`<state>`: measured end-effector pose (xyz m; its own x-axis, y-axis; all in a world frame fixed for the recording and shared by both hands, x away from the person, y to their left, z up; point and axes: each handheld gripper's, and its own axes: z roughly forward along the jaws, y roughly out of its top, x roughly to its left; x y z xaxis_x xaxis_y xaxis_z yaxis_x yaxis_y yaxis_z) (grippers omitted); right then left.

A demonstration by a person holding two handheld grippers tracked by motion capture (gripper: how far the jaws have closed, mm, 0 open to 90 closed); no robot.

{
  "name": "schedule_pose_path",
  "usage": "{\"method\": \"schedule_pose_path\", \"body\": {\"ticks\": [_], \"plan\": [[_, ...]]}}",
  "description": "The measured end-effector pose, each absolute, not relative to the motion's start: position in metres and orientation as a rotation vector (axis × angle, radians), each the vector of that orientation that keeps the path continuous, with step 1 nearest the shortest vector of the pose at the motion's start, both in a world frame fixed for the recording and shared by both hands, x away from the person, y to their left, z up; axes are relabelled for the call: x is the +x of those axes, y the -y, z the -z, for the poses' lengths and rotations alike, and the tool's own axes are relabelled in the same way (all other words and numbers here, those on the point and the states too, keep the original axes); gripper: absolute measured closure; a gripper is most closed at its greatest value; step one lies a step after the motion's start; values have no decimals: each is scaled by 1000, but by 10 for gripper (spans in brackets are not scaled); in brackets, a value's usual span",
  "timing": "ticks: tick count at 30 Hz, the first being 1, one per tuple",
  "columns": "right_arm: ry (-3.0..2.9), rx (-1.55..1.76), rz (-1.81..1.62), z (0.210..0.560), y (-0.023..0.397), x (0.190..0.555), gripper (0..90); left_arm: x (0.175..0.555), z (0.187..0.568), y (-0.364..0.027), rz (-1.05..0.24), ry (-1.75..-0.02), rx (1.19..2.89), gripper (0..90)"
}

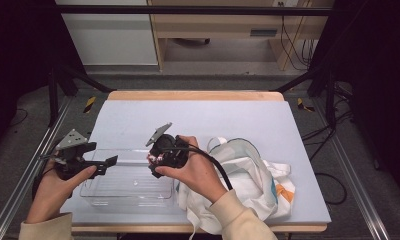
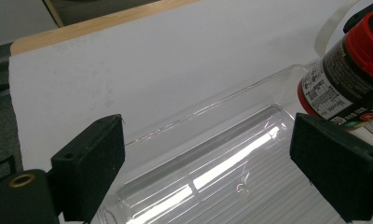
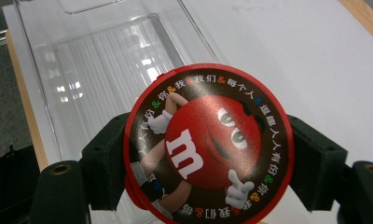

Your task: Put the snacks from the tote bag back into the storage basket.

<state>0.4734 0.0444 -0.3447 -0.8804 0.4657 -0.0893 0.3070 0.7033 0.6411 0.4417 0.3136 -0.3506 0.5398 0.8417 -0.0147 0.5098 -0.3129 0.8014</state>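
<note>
The right gripper (image 3: 208,154) is clamped on a round M&M's candy container (image 3: 208,142), one black jaw pressed to each side, its red end cap with the cartoon candy face turned square to the gripper's own camera. From the left gripper view the same container (image 2: 345,79) shows a red cap and a dark printed label, held over the right end of a clear plastic bin (image 2: 212,172). In the high view the right gripper (image 1: 160,155) sits just above that bin (image 1: 125,187), though what it holds is hard to make out there. The left gripper (image 1: 105,164) has its jaws spread wide with nothing between them, poised over the bin's left rim. A white tote bag (image 1: 248,175) lies crumpled just right of the bin on the pale table cover (image 1: 213,117).
</note>
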Motion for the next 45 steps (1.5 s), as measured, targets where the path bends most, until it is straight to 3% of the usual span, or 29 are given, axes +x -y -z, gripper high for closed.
{"method": "schedule_pose_path", "body": {"ticks": [45], "plan": [[-2731, 607, -844, 380, -54, 478, 255, 442, 351, -314, -531, -1089, 1984, 103]]}}
